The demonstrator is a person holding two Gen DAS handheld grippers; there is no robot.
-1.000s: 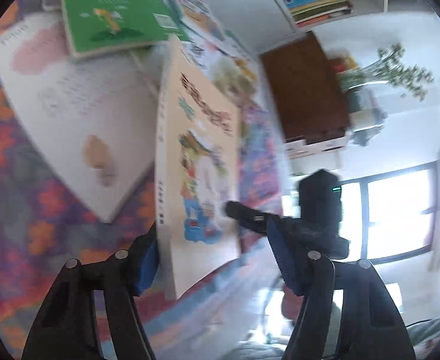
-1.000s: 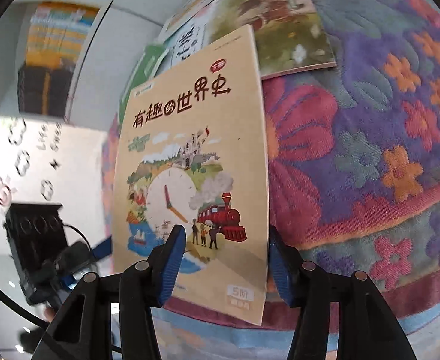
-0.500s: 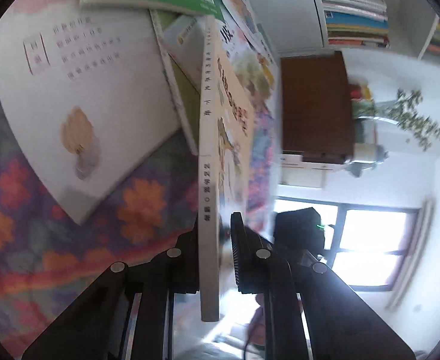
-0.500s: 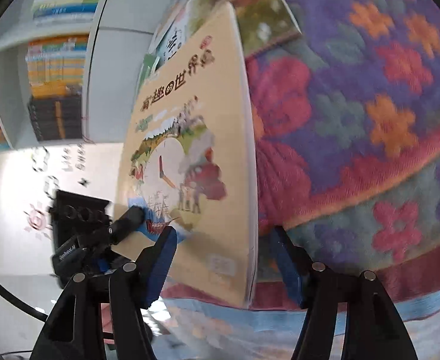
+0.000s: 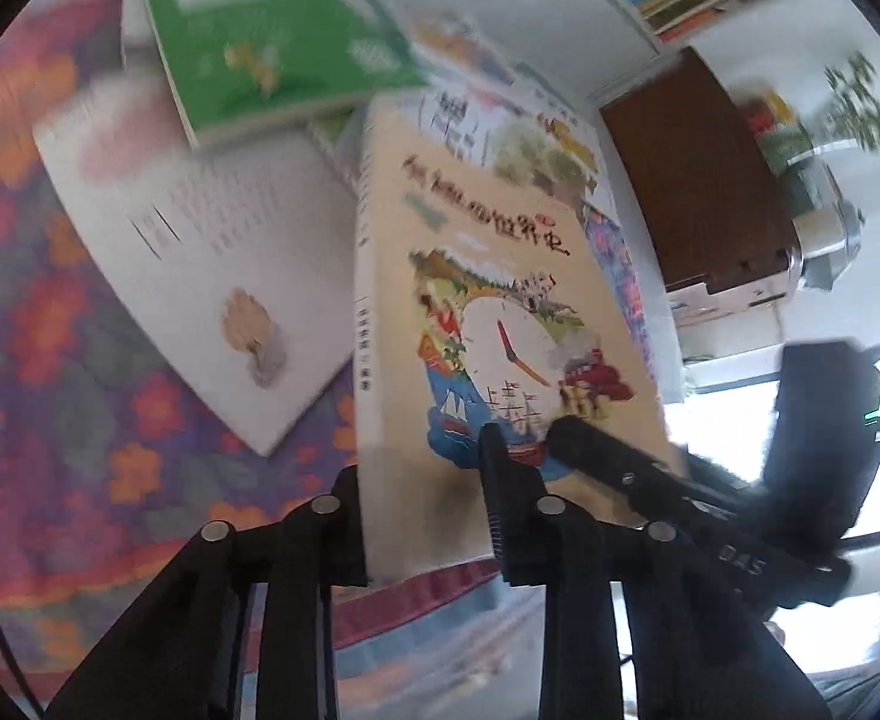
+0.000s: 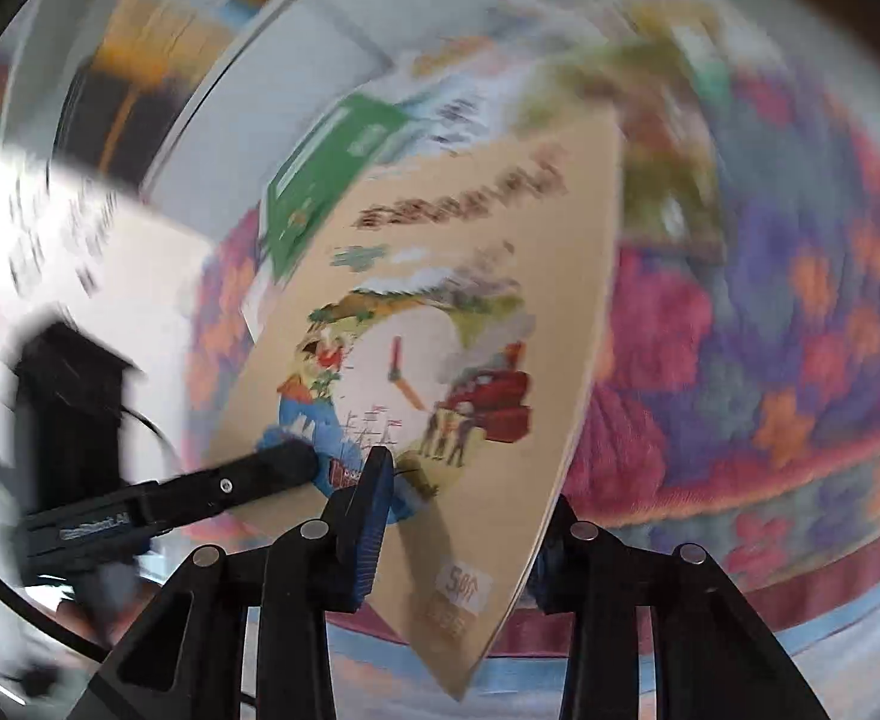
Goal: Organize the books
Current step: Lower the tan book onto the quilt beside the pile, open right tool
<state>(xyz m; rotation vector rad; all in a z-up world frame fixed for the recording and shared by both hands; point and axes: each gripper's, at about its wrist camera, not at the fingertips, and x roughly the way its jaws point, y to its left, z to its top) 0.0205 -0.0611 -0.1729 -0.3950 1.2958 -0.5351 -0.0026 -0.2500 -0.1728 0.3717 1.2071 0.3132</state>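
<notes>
Tan book (image 5: 500,312) now tilted face-up, seemingly clamped by both grippers.

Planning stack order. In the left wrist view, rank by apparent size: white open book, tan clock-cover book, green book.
1. white open book
2. tan clock-cover book, close to it; held nearer the camera, so unsure
3. green book, smallest, though farthest away

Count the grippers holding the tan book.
2. Left gripper, jaws just opened a little, pinches the book at its spine; right gripper, jaws just closed further, pinches its page edge.

Tan book (image 5: 500,312), green book (image 5: 272,54), floral cloth (image 5: 50,360)
</notes>
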